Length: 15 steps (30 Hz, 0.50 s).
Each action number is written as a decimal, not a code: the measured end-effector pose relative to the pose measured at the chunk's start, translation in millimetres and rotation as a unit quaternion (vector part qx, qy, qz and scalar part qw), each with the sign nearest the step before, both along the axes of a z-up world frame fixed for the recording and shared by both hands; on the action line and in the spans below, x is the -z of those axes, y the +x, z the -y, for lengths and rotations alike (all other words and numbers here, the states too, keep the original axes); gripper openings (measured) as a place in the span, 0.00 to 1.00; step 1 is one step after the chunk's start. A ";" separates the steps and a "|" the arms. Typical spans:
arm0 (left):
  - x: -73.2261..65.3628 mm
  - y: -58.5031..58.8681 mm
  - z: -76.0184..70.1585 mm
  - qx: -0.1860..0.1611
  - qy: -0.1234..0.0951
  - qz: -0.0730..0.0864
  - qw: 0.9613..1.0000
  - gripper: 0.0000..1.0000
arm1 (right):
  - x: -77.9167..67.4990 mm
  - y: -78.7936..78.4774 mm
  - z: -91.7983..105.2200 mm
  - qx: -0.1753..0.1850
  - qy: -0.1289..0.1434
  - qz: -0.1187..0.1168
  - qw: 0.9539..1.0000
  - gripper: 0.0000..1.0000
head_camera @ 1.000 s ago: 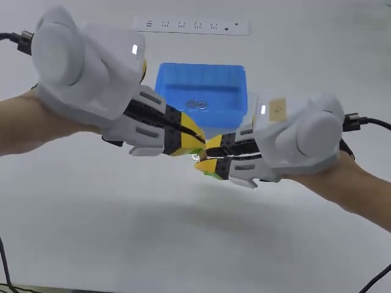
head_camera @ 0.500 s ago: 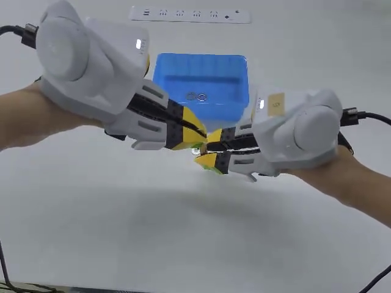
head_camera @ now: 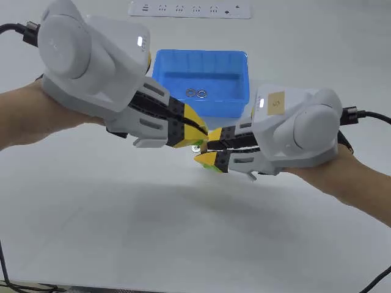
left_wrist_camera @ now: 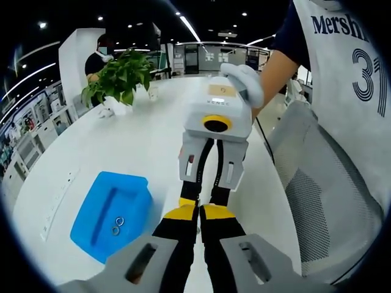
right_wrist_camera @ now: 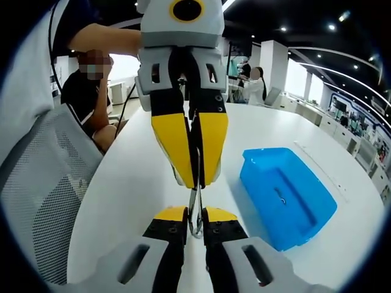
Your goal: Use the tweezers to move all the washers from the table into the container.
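The right gripper [right_wrist_camera: 195,215] has its yellow-tipped black jaws drawn together on a pair of thin silvery metal tweezers [right_wrist_camera: 195,204], which stand in the narrow slot between them. The left gripper [right_wrist_camera: 195,178] meets it tip to tip, its yellow jaws likewise pinched close on the same tweezers from the far end. Whether the tweezers carry a washer cannot be told, since the bit of metal at the meeting point is too small and partly hidden. In the head view the two pairs of jaws touch above the white bench [head_camera: 183,232], just in front of the near wall of the blue rectangular plastic container [head_camera: 201,108]. Two small flat metal ring washers [head_camera: 190,93] lie side by side on the container's floor, near its middle. The white bodies of the grippers slope away from the meeting point, the left one held by the left hand [head_camera: 36,116] and the right one by the right hand [head_camera: 342,174], each with a black cable trailing from its rear. Beyond the container a long white power strip [head_camera: 189,9] lies flat on the bench. In the left gripper view a green potted plant [left_wrist_camera: 119,76] stands far off on the bench, and a grey mesh chair [left_wrist_camera: 324,207] sits beside the person.
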<state>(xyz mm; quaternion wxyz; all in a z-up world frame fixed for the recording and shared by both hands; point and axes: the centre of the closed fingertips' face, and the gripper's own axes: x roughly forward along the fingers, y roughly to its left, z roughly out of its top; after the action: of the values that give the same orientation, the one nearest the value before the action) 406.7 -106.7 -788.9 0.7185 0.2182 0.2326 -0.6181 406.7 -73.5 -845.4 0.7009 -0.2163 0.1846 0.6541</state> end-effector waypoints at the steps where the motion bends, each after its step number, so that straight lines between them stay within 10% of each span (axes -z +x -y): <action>1: 0.0 -0.3 0.2 0.001 0.000 -0.001 1.000 0.06 | -0.1 -0.4 0.2 0.000 0.000 0.001 1.000 0.11; 15: -6.6 -5.9 -3.1 0.001 -0.002 -0.005 1.000 0.06 | -6.8 -2.8 -2.2 0.000 0.001 0.008 1.000 0.10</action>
<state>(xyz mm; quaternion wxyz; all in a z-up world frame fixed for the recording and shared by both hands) 400.9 -103.7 -782.2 0.7174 0.2137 0.2345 -0.6202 403.8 -71.3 -838.6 0.7026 -0.2203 0.1783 0.6527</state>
